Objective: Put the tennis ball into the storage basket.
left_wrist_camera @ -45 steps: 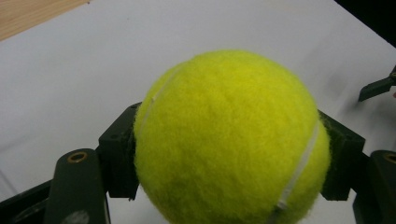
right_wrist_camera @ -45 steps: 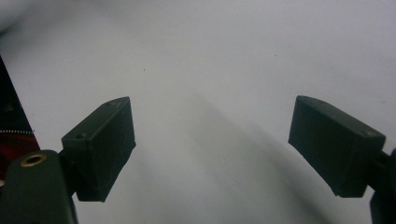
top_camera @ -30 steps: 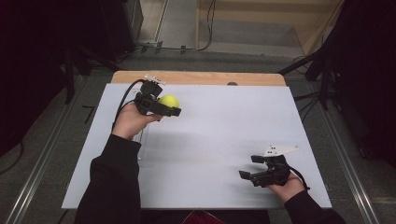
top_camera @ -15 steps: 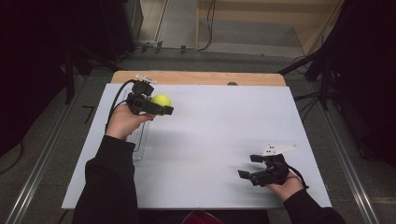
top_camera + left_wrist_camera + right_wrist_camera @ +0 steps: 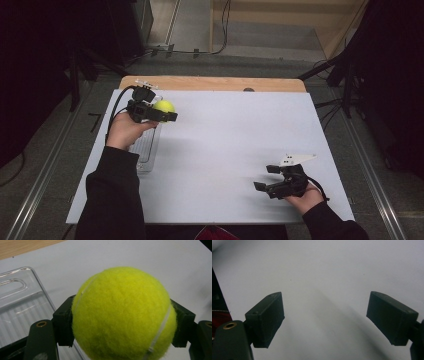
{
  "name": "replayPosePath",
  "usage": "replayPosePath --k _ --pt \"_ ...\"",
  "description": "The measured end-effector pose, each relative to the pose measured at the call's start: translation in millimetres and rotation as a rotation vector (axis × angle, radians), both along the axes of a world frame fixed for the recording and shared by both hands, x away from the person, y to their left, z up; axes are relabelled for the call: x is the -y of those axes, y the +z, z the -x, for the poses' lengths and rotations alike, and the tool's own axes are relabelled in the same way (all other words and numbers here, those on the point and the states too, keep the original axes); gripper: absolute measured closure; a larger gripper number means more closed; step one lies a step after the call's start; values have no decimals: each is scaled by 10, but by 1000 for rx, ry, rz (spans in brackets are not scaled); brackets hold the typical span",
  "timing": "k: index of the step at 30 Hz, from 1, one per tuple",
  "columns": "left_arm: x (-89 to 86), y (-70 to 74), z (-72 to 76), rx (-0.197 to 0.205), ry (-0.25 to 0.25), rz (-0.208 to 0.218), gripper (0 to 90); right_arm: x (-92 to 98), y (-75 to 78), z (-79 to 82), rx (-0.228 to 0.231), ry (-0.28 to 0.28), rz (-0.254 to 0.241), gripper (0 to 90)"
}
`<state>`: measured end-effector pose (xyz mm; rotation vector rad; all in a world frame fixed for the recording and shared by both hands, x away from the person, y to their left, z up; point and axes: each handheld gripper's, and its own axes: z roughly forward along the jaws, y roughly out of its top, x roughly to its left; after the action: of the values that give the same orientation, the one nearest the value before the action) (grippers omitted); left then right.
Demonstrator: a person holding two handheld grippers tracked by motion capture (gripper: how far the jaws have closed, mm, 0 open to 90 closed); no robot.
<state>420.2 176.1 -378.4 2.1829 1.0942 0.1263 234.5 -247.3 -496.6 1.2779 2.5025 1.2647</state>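
Clearly the left gripper (image 5: 167,116) is clamped on a fuzzy yellow-green tennis ball (image 5: 164,106): in the left gripper view the two black jaws press into the ball (image 5: 122,315) at its nine and three o'clock sides, catching it across its widest part, which I judge is the surest way to carry something round that would squirm out of a shallower pinch. The ball hangs clear of the surface, at about ten o'clock on the white table top (image 5: 235,135), near the far left corner. The left hand (image 5: 124,131) comes in from six o'clock with a dark sleeve behind it, and the gripper's cable loops off toward nine o'clock.

Just beside the ball, at its seven o'clock in the high view, lies a clear ribbed plastic tray (image 5: 146,150) with a slot handle at one end (image 5: 15,285); nothing lies in the part of it that I can see. Its closeness suggests the ball is either bound for it or has come out of it; I cannot tell which.

Well apart, at about five o'clock on the table, the right gripper (image 5: 265,177) rests low with its jaws spread wide and nothing between them (image 5: 325,322), bare white surface showing through the gap. It looks parked, out of the way of the work on the other side.
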Motion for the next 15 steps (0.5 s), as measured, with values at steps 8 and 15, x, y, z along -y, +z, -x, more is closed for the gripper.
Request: replayPosePath --k 8,15 --pt "-122 -2 -21 3 38 6 266 -8 -1 -6 2 3 0 127" --pt "-234 0 -46 4 77 14 265 -2 0 0 1 1 2 127"
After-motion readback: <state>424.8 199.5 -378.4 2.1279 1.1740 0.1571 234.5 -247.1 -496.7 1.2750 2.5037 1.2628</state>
